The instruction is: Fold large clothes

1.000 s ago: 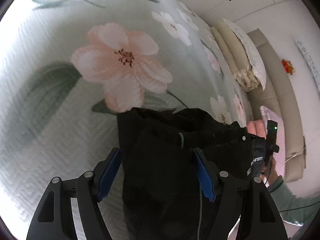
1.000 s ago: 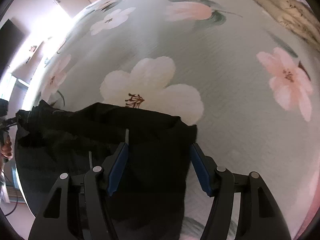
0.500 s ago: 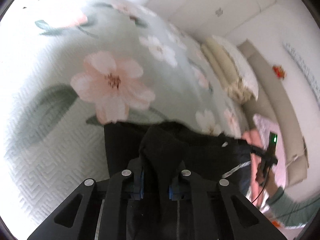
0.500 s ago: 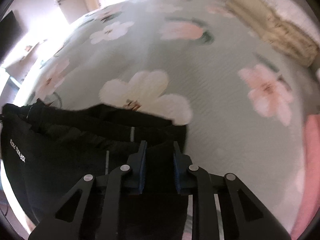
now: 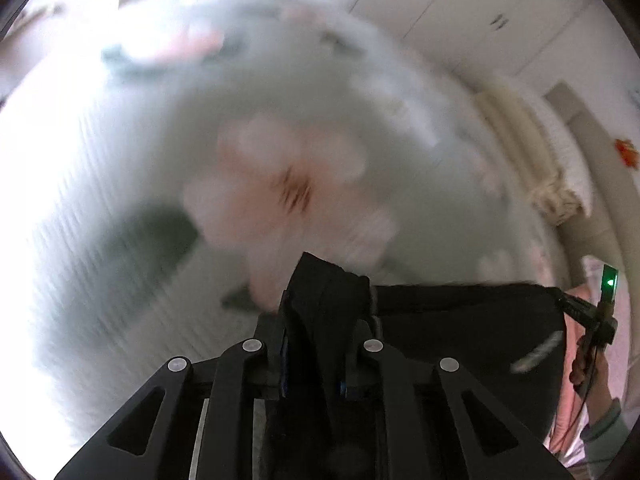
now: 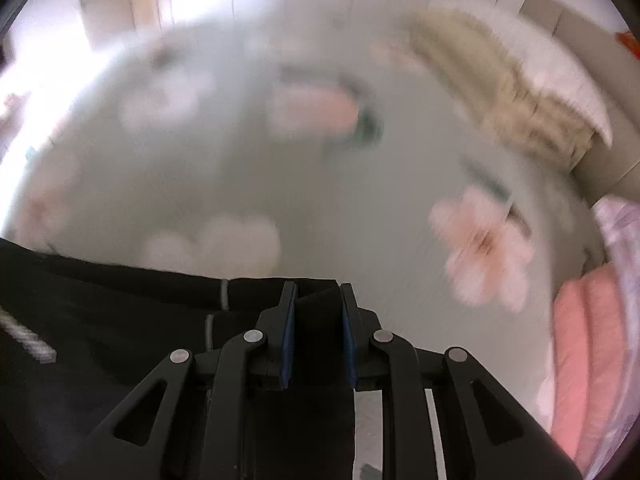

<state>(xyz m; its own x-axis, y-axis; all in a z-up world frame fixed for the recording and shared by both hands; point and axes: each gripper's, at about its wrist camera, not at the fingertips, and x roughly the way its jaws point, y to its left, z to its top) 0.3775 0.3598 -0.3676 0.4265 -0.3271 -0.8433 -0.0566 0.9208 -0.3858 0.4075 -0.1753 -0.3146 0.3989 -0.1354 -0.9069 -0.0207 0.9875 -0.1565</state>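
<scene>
A large black garment (image 5: 460, 320) hangs stretched between my two grippers above the floral bedspread (image 5: 140, 160). My left gripper (image 5: 320, 312) is shut on one bunched corner of it. My right gripper (image 6: 318, 300) is shut on the other corner; the cloth (image 6: 100, 320) spreads to the left and down out of view. In the left wrist view the other gripper, with a green light (image 5: 609, 282), shows at the far right with the person's hand. Both views are blurred by motion.
The pale green bedspread (image 6: 320, 180) with pink and white flowers fills both views. Folded beige bedding (image 6: 520, 100) lies at the back right. A pink folded cloth (image 6: 588, 340) lies at the right. White cupboards (image 5: 460, 0) stand behind.
Both grippers went from open around the garment's top edge to shut on it, then rose with it. The garment now hangs stretched between them, off the bed.
</scene>
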